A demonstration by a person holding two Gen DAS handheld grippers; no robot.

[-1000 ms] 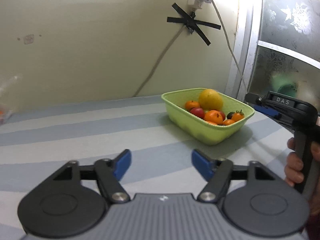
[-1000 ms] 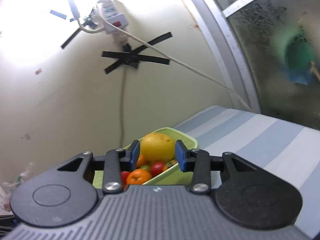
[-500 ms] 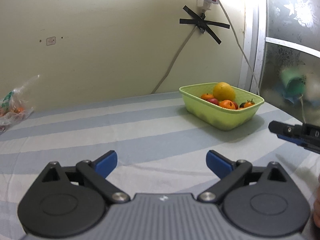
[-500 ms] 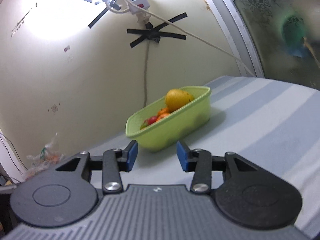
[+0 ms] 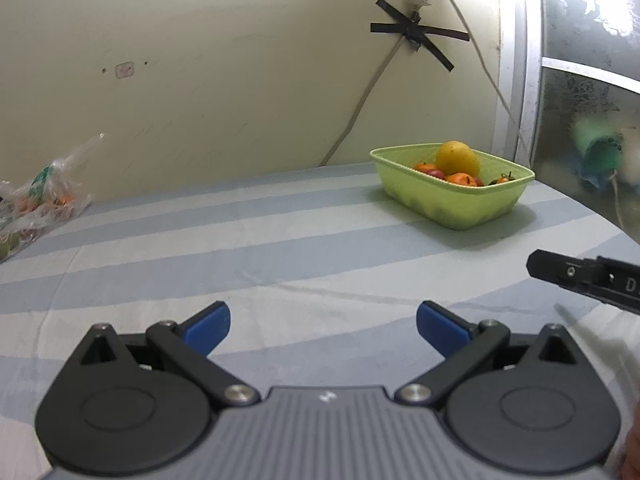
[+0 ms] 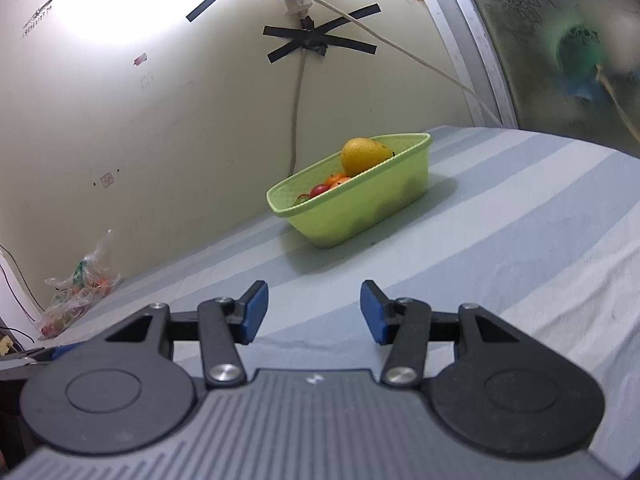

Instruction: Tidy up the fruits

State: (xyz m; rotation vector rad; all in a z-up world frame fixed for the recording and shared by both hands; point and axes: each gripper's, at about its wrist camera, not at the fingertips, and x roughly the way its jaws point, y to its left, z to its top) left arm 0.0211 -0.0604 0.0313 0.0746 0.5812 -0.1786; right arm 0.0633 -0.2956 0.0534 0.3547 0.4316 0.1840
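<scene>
A lime-green basket (image 5: pixel 460 204) (image 6: pixel 360 208) stands on the striped cloth near the wall. It holds a big yellow-orange citrus (image 5: pixel 457 158) (image 6: pixel 364 156), small oranges (image 5: pixel 464 179) and red fruits (image 6: pixel 319 190). My left gripper (image 5: pixel 323 328) hovers well short of the basket, its jaws opening wide, nothing between them. My right gripper (image 6: pixel 314 312) also hangs back from the basket with its jaws opening, empty. Part of the right gripper's body (image 5: pixel 588 280) shows at the right edge of the left wrist view.
A clear plastic bag (image 5: pixel 36 196) (image 6: pixel 76 292) with orange and green contents lies at the far left by the wall. A cable (image 5: pixel 360 108) runs down the wall behind the basket. A frosted window (image 5: pixel 592 100) borders the right side.
Both grippers have pulled back from the basket, which now looks smaller and farther. The right gripper's jaws have left the big citrus and spread; the left jaws have widened.
</scene>
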